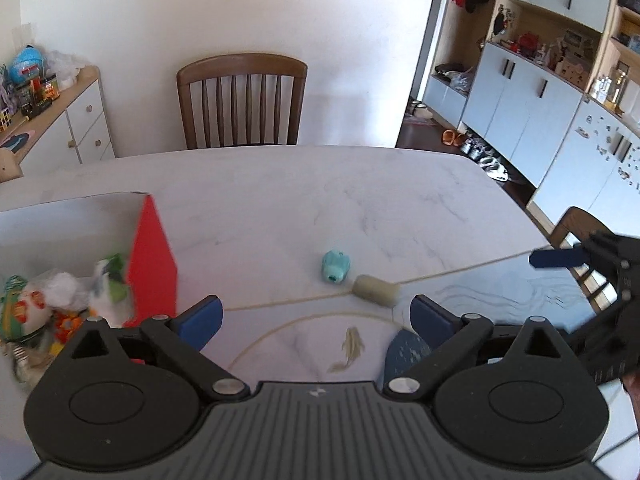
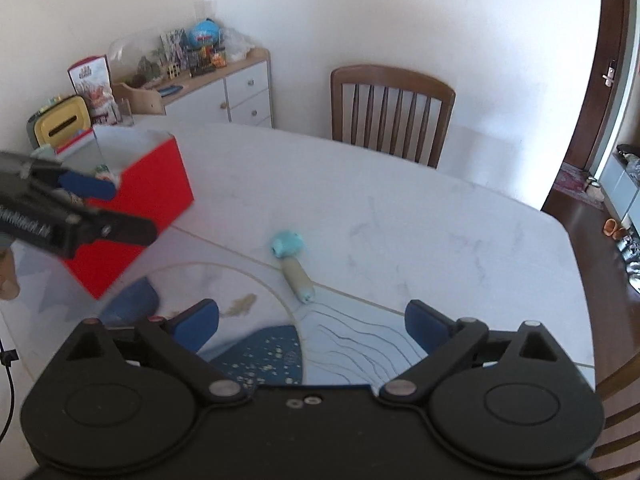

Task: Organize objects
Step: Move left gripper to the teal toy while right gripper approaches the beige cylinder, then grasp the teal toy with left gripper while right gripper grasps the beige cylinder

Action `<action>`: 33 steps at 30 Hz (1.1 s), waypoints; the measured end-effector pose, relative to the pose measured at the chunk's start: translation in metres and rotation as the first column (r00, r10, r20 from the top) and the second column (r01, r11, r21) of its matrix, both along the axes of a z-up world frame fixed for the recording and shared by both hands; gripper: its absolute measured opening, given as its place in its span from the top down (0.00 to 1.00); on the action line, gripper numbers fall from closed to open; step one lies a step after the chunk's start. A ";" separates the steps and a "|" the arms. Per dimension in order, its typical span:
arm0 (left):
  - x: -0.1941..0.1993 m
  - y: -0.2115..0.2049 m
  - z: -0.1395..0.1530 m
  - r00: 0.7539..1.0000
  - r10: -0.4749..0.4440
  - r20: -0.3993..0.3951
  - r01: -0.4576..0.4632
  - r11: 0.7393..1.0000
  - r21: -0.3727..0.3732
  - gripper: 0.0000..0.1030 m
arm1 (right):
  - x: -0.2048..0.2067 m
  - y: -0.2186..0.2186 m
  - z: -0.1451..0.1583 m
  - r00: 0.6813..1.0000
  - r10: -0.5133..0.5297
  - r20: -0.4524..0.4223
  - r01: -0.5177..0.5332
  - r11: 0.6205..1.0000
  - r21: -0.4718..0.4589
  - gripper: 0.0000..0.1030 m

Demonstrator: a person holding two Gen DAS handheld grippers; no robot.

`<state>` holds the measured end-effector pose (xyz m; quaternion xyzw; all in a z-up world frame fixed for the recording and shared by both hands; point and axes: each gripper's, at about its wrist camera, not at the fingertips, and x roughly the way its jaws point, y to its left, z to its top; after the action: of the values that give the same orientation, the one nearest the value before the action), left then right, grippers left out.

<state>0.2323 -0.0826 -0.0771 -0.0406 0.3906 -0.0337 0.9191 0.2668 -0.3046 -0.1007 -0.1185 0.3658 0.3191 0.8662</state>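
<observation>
A small turquoise toy (image 1: 335,266) (image 2: 287,243) lies on the white marble table (image 1: 360,200), touching or nearly touching a beige cylinder (image 1: 376,290) (image 2: 299,279). A red box (image 1: 154,264) (image 2: 138,200) at the left holds several colourful toys (image 1: 60,304). My left gripper (image 1: 316,320) hangs open just short of the two loose items, nothing between its blue pads. My right gripper (image 2: 312,326) is also open and empty, nearer than the cylinder. Each gripper shows at the edge of the other's view: the right gripper's fingers (image 1: 558,258) and the left gripper's fingers (image 2: 86,186).
A printed mat (image 2: 280,344) with a fish figure (image 1: 352,346) and dark blue patches lies at the table's near edge. A wooden chair (image 1: 242,100) stands at the far side, another chair (image 1: 580,232) at the right. A sideboard (image 2: 224,92) with clutter stands against the wall.
</observation>
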 end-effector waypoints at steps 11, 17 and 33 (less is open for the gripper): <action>0.072 -0.012 -0.042 0.998 0.007 -0.067 -0.004 0.999 0.040 0.02 | 0.032 0.023 -0.045 0.998 0.067 -0.019 -0.068 0.998 -0.016 0.10; 0.101 -0.017 -0.066 0.995 0.006 -0.104 0.000 0.999 0.051 0.02 | 0.053 0.031 -0.064 0.997 0.065 -0.030 -0.066 0.998 -0.013 0.18; 0.131 -0.038 -0.101 0.982 -0.098 -0.163 0.107 0.993 0.050 0.33 | 0.062 0.056 -0.088 0.994 0.103 -0.045 -0.103 0.995 0.009 0.46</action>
<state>0.3635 -0.1203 -0.1781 0.0038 0.4657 -0.0663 0.8825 0.3288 -0.2491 -0.1892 -0.1270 0.3778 0.3671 0.8405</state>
